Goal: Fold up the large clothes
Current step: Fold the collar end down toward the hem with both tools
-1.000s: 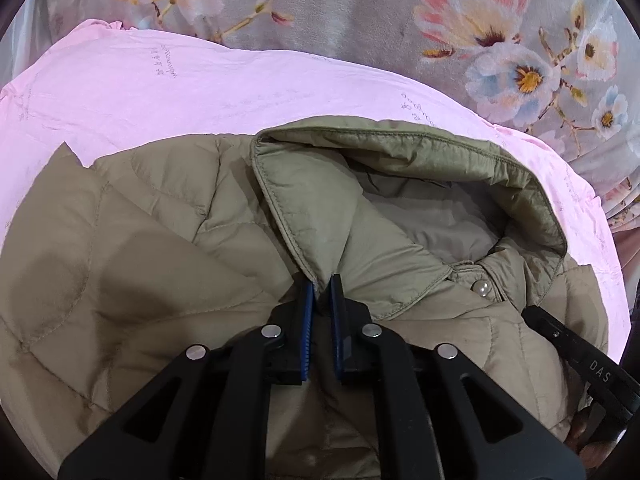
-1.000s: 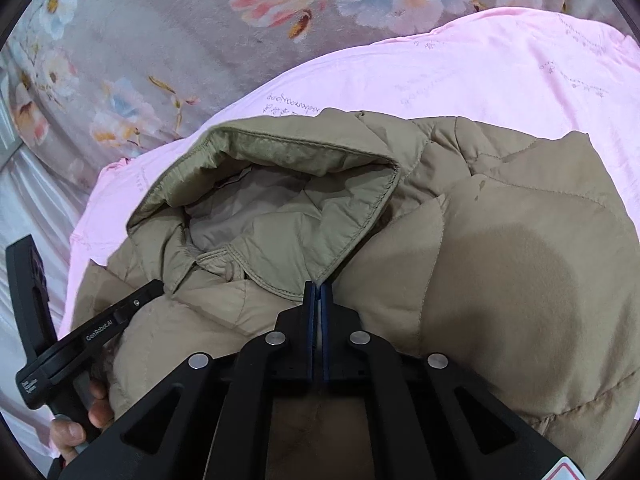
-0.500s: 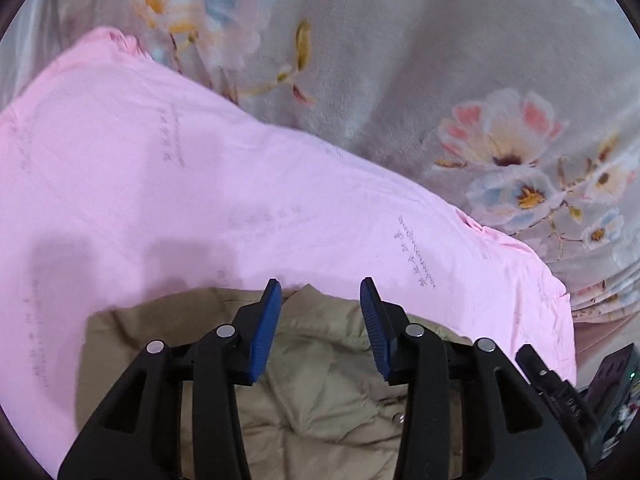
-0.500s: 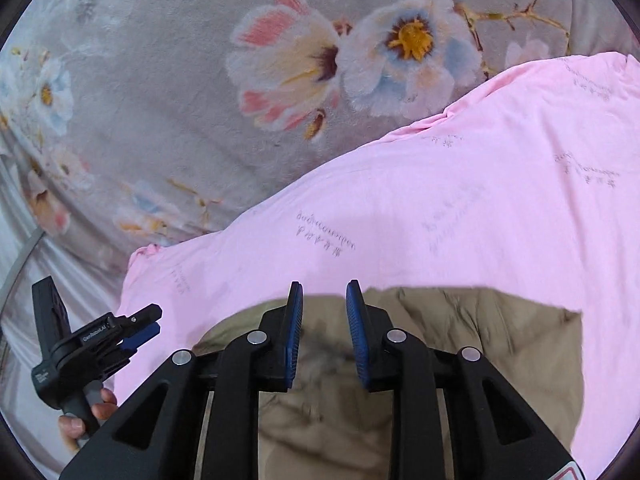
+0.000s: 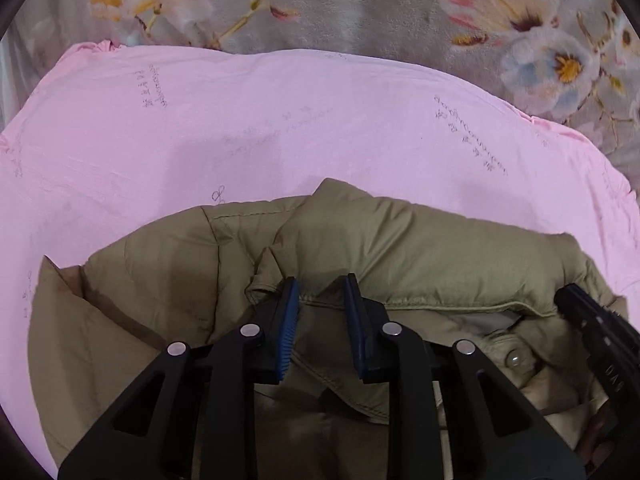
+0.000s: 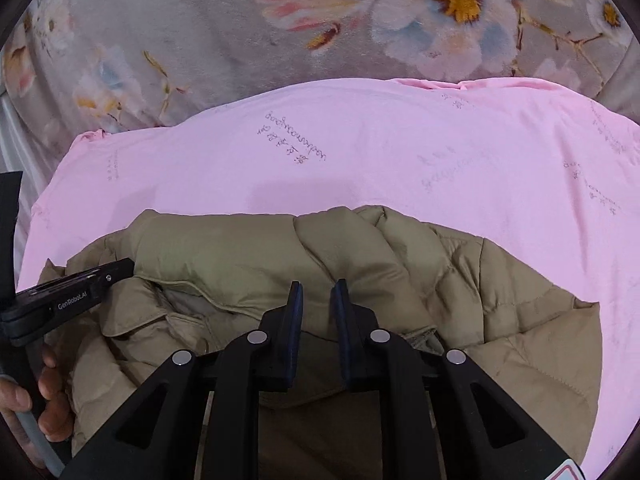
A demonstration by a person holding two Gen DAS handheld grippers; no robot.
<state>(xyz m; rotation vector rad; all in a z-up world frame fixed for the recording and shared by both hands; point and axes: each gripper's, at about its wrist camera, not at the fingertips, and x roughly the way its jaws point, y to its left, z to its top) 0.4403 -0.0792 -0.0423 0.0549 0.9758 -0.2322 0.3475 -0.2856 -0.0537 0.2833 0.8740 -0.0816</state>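
- Closing over olive puffer jacket (image 5: pixel 420 248), left tongs (image 5: pixel 322 292) apart, not pinching yet
- Closing right tongs (image 6: pixel 318 296), gap showing, above jacket on pink sheet (image 6: pixel 360 160)

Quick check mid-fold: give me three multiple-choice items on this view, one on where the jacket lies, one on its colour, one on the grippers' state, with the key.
1. The jacket lies on:
A. a pink sheet
B. a bare floor
C. a wooden chair

2. The jacket is:
A. navy
B. olive-tan
C. red

3. The left gripper and the right gripper are:
A. both clamped on a hanger
B. both over the jacket, pads apart
C. both lying on the sheet

Key: 1 A, pink cloth surrounds it; 2 B, olive-tan quilting; 3 B, gaps show between the closing jaws.
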